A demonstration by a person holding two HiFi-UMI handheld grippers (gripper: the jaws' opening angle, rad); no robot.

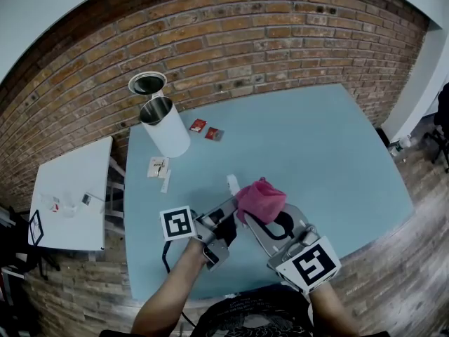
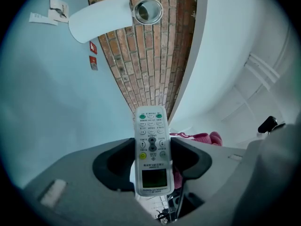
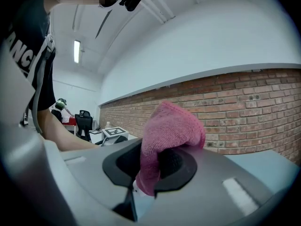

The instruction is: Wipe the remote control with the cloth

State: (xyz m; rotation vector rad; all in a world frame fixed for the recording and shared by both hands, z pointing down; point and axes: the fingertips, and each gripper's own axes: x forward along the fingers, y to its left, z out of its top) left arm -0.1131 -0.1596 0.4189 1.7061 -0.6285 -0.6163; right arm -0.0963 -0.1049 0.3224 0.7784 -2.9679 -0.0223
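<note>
A white remote control (image 2: 151, 149) with green and grey buttons and a small screen is clamped between the jaws of my left gripper (image 2: 151, 161), its button face toward the camera. In the head view its white tip (image 1: 232, 183) pokes out above the left gripper (image 1: 223, 220), over the near part of the blue table (image 1: 316, 146). My right gripper (image 3: 157, 166) is shut on a pink cloth (image 3: 170, 133), which bunches up over its jaws. From above, the pink cloth (image 1: 259, 199) lies against the remote's right side, with the right gripper (image 1: 270, 220) just behind it.
A white cylindrical bin (image 1: 163, 126) with its round lid (image 1: 147, 83) behind it stands at the table's far left. Two red packets (image 1: 205, 129) and some white paper slips (image 1: 159, 168) lie nearby. A small white side table (image 1: 70, 195) sits left. A brick wall (image 1: 231, 41) backs the scene.
</note>
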